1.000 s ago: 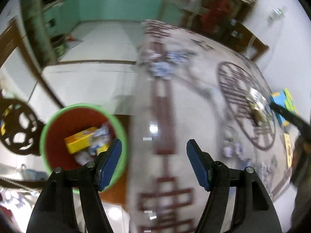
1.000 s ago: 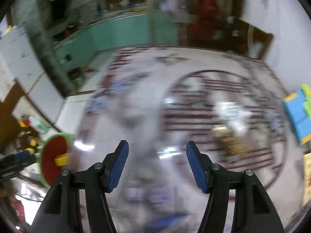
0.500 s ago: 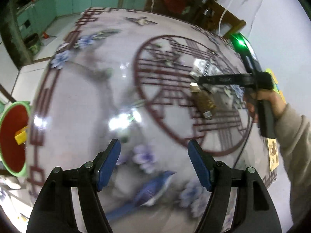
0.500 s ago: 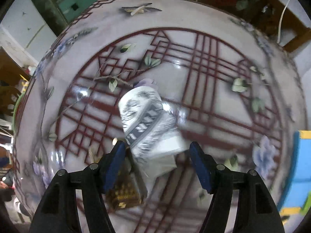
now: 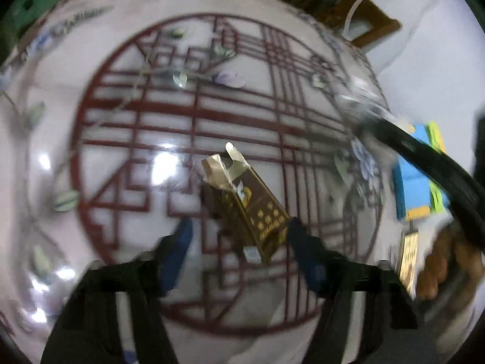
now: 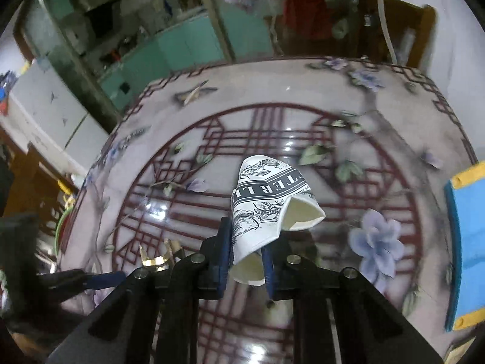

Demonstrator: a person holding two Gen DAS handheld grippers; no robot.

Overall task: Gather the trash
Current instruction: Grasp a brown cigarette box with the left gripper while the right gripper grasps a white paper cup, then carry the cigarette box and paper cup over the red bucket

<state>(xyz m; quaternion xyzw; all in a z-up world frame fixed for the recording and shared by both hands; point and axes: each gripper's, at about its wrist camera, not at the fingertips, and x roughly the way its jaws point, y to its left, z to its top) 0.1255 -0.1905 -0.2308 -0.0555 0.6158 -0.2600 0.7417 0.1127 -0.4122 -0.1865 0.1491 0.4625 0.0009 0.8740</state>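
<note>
Crushed paper cup (image 6: 266, 209) clamped in right gripper (image 6: 247, 261) mid-frame, left gripper (image 5: 236, 242) jaws just narrowing around brown carton (image 5: 245, 203) on patterned counter (image 5: 121, 151), contact unclear.

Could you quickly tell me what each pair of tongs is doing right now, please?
Left tongs: closing around the brown-and-gold cardboard box, grip unclear.
Right tongs: just closed on the crushed black-and-white paper cup.

Carton (image 5: 251, 209) on table (image 5: 121, 151), left of cup (image 6: 269, 206).
</note>
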